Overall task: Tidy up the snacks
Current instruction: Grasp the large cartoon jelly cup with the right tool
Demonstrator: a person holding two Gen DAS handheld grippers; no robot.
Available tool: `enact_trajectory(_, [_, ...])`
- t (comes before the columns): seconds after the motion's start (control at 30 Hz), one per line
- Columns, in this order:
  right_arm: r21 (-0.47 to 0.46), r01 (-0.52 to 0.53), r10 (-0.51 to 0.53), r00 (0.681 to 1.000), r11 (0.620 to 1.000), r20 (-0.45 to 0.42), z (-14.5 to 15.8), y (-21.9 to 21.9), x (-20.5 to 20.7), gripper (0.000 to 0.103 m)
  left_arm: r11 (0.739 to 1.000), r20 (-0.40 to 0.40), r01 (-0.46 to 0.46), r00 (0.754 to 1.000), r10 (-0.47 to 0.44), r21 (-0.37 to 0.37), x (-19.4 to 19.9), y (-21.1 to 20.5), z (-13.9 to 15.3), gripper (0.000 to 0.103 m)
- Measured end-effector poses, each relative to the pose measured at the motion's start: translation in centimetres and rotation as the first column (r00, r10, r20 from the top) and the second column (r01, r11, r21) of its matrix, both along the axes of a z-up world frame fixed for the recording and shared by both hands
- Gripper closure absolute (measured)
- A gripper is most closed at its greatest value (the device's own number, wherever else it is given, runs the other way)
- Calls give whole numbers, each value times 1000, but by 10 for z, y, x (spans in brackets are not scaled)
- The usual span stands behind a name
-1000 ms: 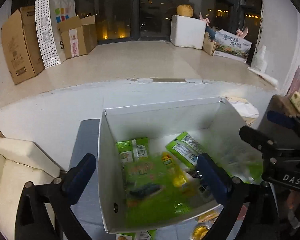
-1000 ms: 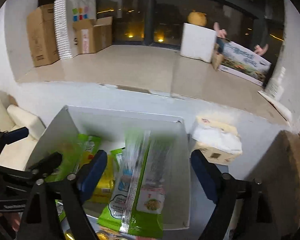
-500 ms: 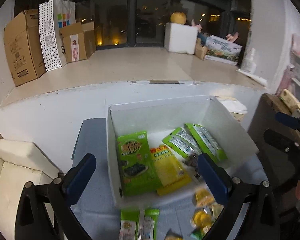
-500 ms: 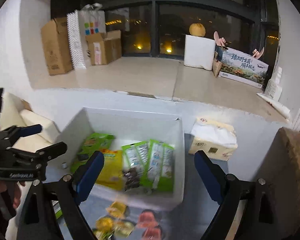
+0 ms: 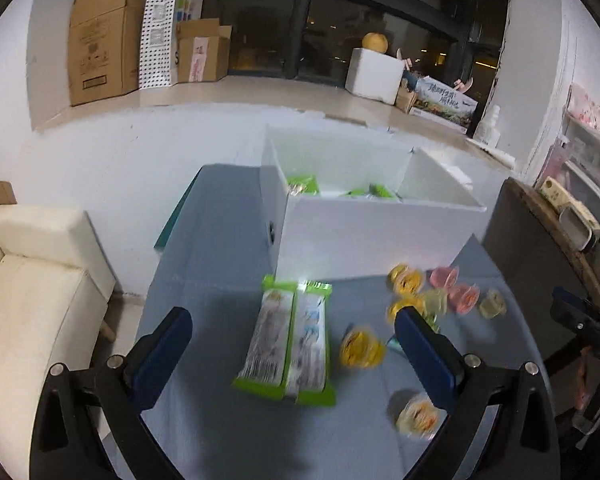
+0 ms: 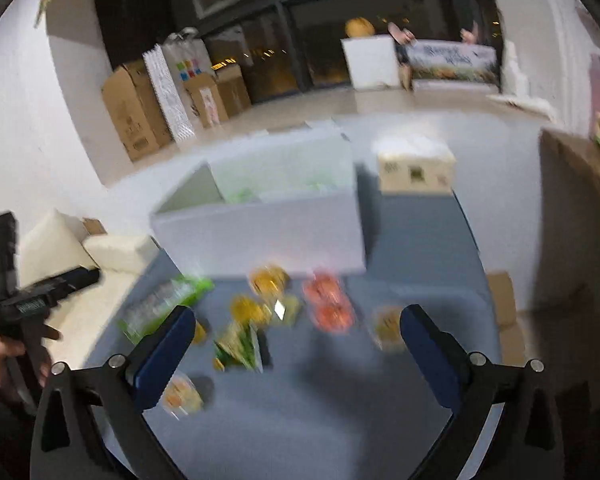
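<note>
Right gripper [image 6: 296, 344] spread wide, jaws just opened further, nothing between; left gripper [image 5: 292, 354] also released, empty. Green packs [image 5: 288, 344] at 12 o'clock of left jaws, jelly cups [image 5: 432, 296] at 2 o'clock, white box [image 5: 364, 232] beyond. Risk: crushing round cups, or knocking them away

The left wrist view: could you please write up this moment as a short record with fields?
surface: blue-grey tabletop
container: white box, open top, at the far side of the table
in box: green snack packets, partly hidden by the wall
in front of box: two long green-edged packets, side by side, flat
to their right: jelly cups, yellow and pink, loose on the table
left gripper: open, empty, above the packets
right gripper: open, empty
</note>
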State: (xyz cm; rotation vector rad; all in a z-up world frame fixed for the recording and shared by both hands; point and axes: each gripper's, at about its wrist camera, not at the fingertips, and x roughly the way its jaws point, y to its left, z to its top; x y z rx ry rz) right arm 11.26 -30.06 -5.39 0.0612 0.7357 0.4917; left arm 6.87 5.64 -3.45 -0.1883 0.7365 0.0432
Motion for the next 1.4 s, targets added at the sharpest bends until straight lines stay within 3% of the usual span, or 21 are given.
enact_trajectory(0.2, [-62, 10, -12, 999, 998, -35, -30, -2, 13, 0, 995, -23, 8, 1000, -5, 97, -7, -11, -14, 0])
enact_trajectory(0.53, [-74, 57, -68, 986, 996, -153, -80, -1, 81, 0, 992, -65, 38, 997, -31, 118, -2, -20, -31, 0])
enact_trajectory(0.6, [-63, 46, -57, 982, 997, -181, -88, -3, 89, 13, 993, -76, 40, 997, -31, 113, -1, -19, -33, 0])
enact_trajectory(0.67, [-61, 36, -47, 982, 997, -185, -90, -4, 93, 47, 992, -83, 40, 996, -30, 117, 1, -18, -36, 0])
enact_trajectory(0.7, [-60, 31, -42, 978, 998, -203, -89, -6, 94, 53, 991, -87, 41, 996, -30, 124, 2, -18, -37, 0])
enact_trajectory(1.1, [1, -22, 22, 994, 1000, -104, -50, -5, 41, 54, 992, -168, 81, 984, -65, 93, 39, -7, -57, 0])
enact_trajectory(1.4, [4, -121, 121, 992, 993, -42, -28, 27, 9, 53, 989, -308, 140, 944, -117, 53, 85, -3, -89, 0])
